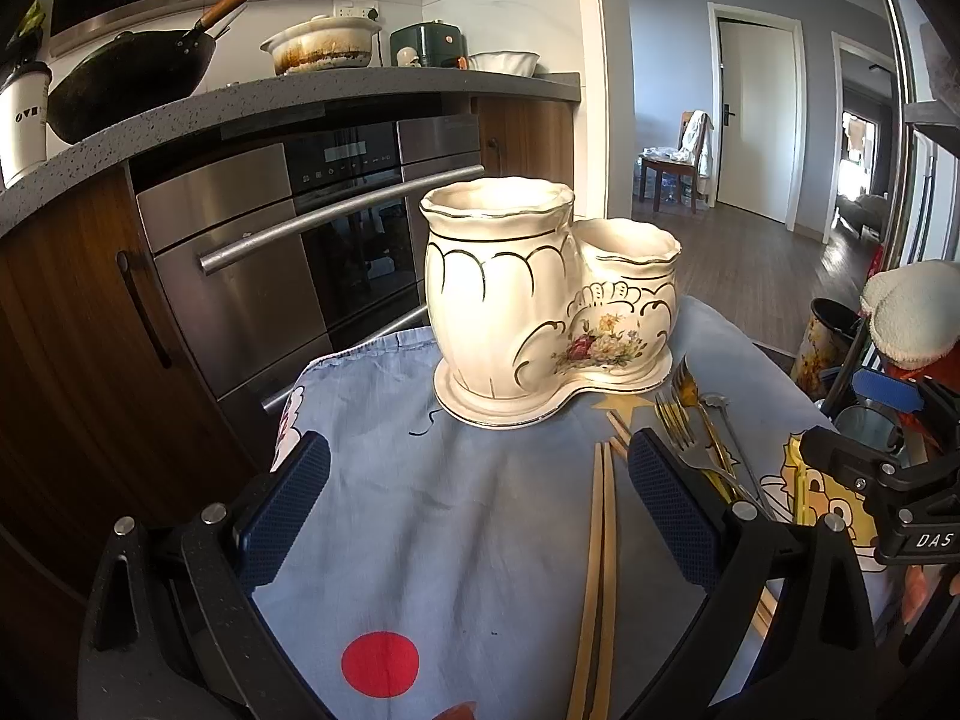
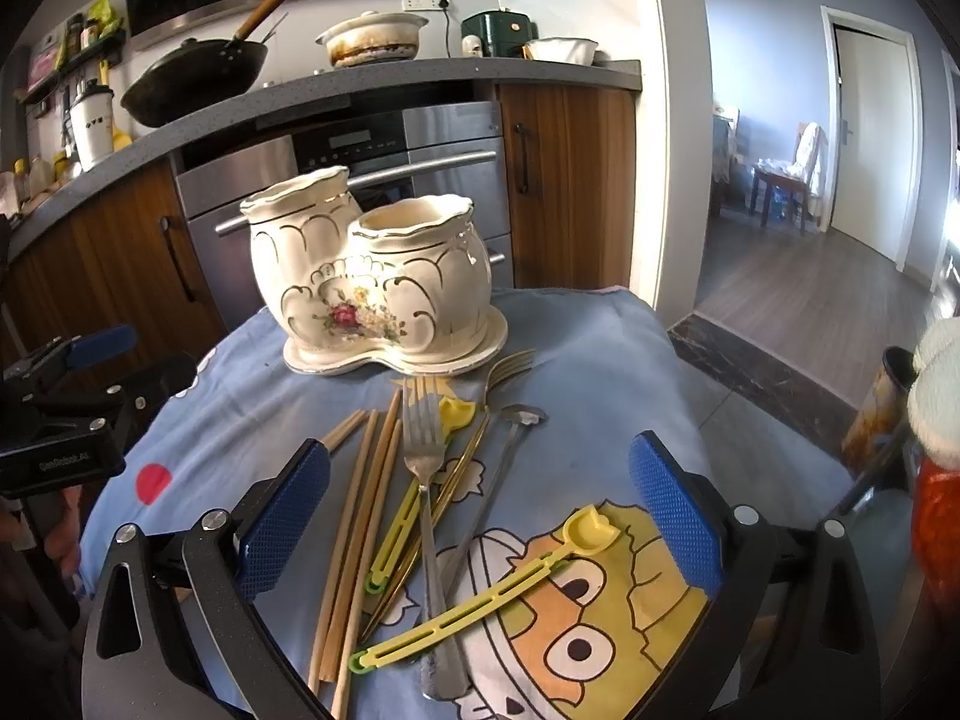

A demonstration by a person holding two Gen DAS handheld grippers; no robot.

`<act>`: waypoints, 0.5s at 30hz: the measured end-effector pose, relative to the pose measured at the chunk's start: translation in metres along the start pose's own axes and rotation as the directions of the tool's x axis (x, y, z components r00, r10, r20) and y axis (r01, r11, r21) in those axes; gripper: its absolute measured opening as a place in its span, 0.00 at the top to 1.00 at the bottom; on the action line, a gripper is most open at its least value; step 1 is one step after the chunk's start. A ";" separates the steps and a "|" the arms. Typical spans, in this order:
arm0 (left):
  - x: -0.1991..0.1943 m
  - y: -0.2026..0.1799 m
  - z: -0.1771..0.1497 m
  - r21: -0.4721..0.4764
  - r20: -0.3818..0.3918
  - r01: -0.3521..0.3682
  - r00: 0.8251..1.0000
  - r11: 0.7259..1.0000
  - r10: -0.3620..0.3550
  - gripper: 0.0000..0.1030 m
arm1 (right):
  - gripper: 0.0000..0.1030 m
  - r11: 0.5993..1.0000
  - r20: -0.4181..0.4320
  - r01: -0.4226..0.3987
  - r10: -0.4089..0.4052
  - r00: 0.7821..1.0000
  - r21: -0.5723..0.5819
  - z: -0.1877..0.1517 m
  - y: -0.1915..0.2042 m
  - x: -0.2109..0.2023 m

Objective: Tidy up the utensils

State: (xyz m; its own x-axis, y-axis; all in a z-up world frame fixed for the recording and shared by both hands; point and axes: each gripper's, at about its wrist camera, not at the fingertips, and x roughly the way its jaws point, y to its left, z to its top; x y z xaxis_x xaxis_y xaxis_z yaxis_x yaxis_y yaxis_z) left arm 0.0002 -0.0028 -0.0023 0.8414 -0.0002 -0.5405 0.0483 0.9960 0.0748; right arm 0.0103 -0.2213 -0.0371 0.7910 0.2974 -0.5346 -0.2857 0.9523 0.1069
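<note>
Both claws hover low over the tabletop [image 2: 600, 348], which is covered by a blue cartoon cloth. The left claw [image 1: 479, 507] is spread wide and empty; the right claw [image 2: 479, 507] is likewise wide open, holding nothing.

A cream ceramic holder [image 2: 372, 282] with 2 cups stands at the far side of the tabletop, both cups looking empty. The utensils lie loose in front of it: wooden chopsticks [image 2: 354, 528] on the left, a steel fork [image 2: 423, 456] across a gold fork [image 2: 510, 369], a steel spoon [image 2: 522, 417], and 2 yellow plastic spoons [image 2: 522, 576], all overlapping in a heap between the right claw's fingers. In the left view, 2 chopsticks [image 1: 600, 540] lie between that claw's fingers.
</note>
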 end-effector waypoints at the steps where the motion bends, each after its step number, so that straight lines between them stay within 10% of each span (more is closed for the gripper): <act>1: 0.000 0.000 0.000 0.001 -0.002 0.001 1.000 1.000 -0.001 0.05 | 0.04 1.000 -0.001 0.000 0.000 1.000 0.001 0.000 0.000 0.000; 15: 0.009 0.009 0.005 0.053 -0.049 0.028 0.998 0.998 -0.025 0.05 | 0.05 0.999 -0.027 0.036 -0.036 0.999 0.007 0.004 -0.032 -0.008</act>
State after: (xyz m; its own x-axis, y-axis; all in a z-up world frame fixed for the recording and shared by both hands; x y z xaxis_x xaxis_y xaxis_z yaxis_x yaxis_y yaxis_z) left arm 0.0113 0.0057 -0.0023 0.8127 -0.0212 -0.5824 0.1002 0.9896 0.1037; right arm 0.0157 -0.2540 -0.0329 0.7862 0.2607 -0.5602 -0.2528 0.9630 0.0933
